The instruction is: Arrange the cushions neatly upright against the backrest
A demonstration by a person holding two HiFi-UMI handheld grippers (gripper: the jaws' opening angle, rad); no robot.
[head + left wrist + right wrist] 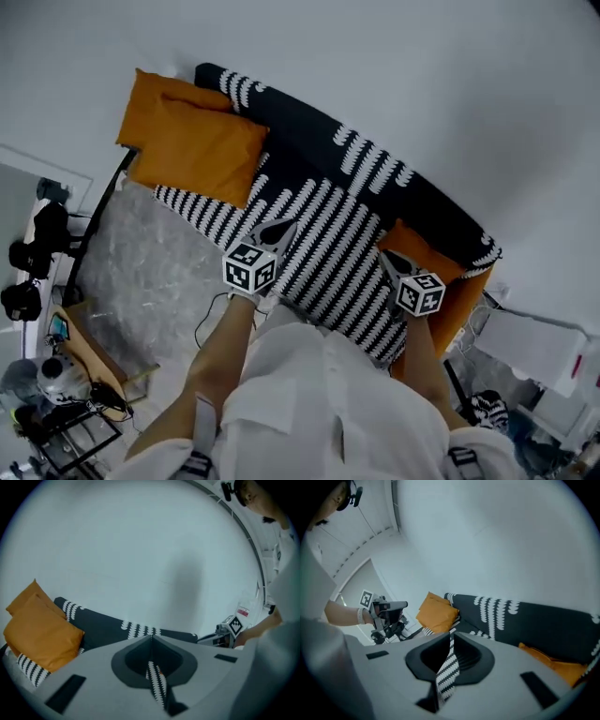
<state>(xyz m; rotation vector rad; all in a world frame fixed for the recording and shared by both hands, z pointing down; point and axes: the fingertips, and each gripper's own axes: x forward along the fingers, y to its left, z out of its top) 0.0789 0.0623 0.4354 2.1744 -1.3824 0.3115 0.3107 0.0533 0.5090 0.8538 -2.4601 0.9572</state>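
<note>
Two orange cushions [192, 141] lie stacked at the sofa's left end, leaning on the dark patterned backrest [375, 155]. They show in the left gripper view [40, 632] and far off in the right gripper view [436, 613]. Another orange cushion [417, 246] sits at the right end, against the backrest [534, 620]. A black-and-white striped fabric [319, 244] covers the seat. My left gripper [277, 228] is shut on a fold of this fabric [157, 681]. My right gripper [386, 258] is shut on another fold [447, 672].
A white wall rises behind the sofa. Grey floor [141, 272] lies to the left, with a small cluttered table [80, 361] and dark gear near the lower left. A white box [539, 347] stands past the sofa's right end.
</note>
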